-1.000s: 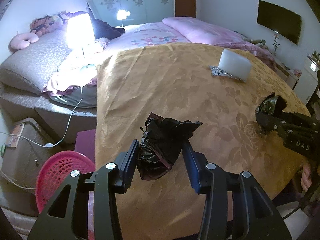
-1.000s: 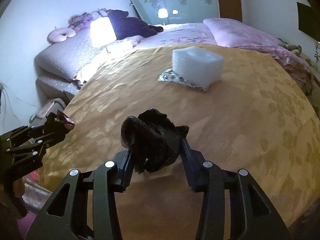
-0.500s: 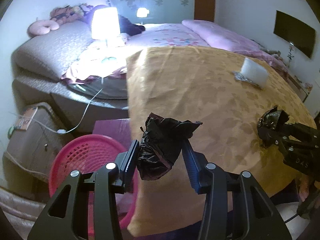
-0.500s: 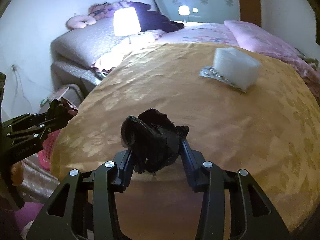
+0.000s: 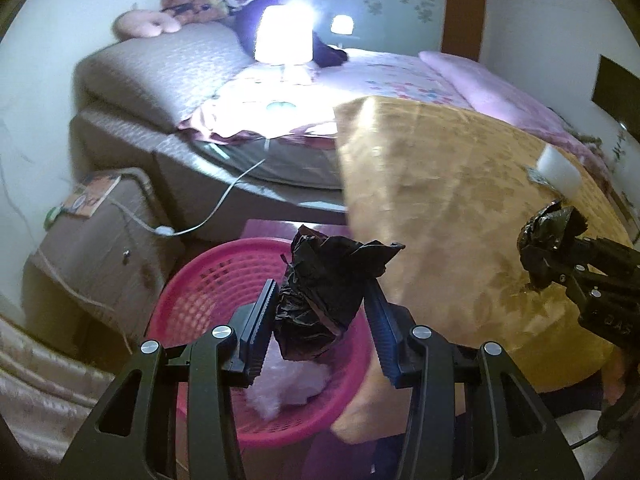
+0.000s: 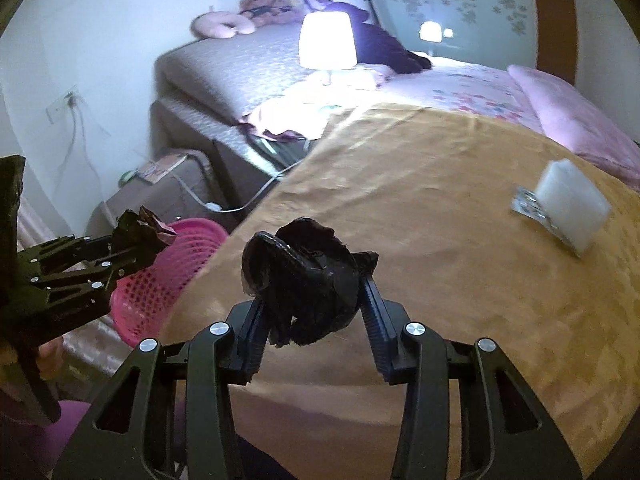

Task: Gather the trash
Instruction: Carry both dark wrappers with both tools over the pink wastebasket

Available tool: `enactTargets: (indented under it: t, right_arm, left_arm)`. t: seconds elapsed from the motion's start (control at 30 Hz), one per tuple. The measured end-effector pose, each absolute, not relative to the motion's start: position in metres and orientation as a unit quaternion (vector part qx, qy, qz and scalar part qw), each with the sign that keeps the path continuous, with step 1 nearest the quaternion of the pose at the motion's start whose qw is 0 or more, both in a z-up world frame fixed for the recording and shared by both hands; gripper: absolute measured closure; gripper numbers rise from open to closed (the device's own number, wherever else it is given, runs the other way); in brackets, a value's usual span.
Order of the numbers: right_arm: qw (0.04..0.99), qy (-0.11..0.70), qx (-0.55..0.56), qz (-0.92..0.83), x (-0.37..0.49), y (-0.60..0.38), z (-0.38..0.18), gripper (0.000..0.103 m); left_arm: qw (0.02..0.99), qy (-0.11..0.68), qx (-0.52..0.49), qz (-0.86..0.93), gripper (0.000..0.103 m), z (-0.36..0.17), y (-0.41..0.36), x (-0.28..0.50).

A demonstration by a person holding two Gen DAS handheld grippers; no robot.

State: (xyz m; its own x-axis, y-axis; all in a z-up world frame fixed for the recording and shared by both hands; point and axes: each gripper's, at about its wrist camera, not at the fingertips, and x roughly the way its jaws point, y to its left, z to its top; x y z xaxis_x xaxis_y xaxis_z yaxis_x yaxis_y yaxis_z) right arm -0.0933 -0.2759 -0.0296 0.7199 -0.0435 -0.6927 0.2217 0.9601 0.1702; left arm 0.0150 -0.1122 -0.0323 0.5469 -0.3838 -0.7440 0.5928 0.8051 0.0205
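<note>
Crumpled black plastic (image 5: 324, 296) sits clamped between the fingers of the left gripper (image 5: 325, 322), hanging over the pink mesh basket (image 5: 208, 280) on the floor; a whitish wad (image 5: 292, 388) already lies inside the basket. The right gripper (image 6: 312, 312) pinches a second black plastic wad (image 6: 304, 280) above the near edge of the gold patterned cloth (image 6: 440, 208) that covers the table. In the left wrist view that right gripper (image 5: 556, 264) appears at the far right, and faint pale lettering on its body is too blurred to read.

Further along the cloth, a white foam block (image 6: 568, 204) rests partly on a silvery wrapper (image 6: 528, 204). Left of the basket stands a brown box (image 5: 100, 240) with a printed packet (image 5: 86, 200) on top, its writing illegible, and a white cable (image 5: 224, 208) runs up toward the bed (image 5: 400, 76). Beyond, a lit lamp (image 6: 328, 40) glows on the bed beside a grey padded headboard (image 6: 240, 68), with plush toys (image 6: 248, 16) on top. A flowered wardrobe (image 6: 460, 0) and a brown door (image 6: 556, 32) close the back wall.
</note>
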Motion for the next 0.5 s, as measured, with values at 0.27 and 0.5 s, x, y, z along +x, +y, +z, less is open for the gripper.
enactTargets:
  t: [0.27,0.5]
  right_arm:
    - [0.919,0.381,0.104,-0.024,-0.058,-0.243,-0.028,0.061]
    - [0.912,0.398,0.097,0.01,-0.029,-0.217,-0.034,0.061]
  left_arm:
    - [0.879,0.404,0.113,-0.226,0.06,-0.042,-0.069,0.034]
    - [0.884,0.413,0.109,-0.19,0.06,-0.05,-0.054,0.048]
